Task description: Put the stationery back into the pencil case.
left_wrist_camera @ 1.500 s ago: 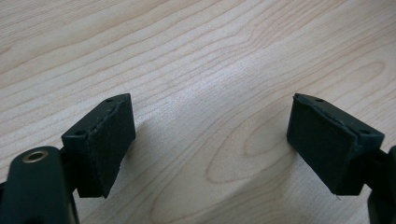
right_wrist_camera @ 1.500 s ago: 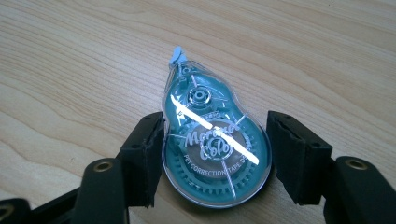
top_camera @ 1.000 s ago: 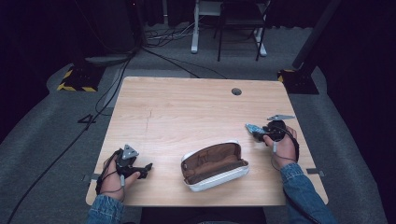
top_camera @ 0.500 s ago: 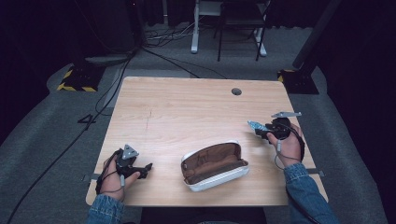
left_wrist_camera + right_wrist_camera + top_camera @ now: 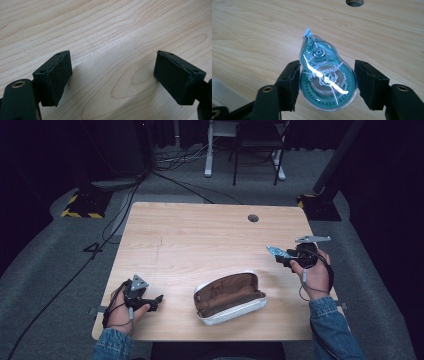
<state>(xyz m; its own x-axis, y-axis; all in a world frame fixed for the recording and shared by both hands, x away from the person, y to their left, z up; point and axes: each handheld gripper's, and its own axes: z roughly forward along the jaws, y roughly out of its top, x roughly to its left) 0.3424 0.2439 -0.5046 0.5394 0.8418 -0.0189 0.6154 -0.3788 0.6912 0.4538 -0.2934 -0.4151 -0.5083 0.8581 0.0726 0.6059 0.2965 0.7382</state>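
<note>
Near the tabletop's (image 5: 200, 235) front left corner, the left gripper (image 5: 159, 297) rests with jaws spread wide on nothing. An open brown-lined pouch (image 5: 229, 297) lies by the front edge. Toward the right edge, the right gripper (image 5: 325, 82) clamps a teal correction tape dispenser (image 5: 325, 83) above the wood.

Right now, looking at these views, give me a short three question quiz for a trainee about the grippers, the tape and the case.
1. True or false: the left gripper holds something.
2. What sits between the right gripper's jaws?
A. pen
B. correction tape
C. eraser
3. The case on the table lies ____ (open or zipped).

Key:
1. False. Its jaws stand wide apart over bare wood.
2. B. The teal correction tape lies flat between the jaws.
3. Open. The brown lining shows in the high view.
</note>
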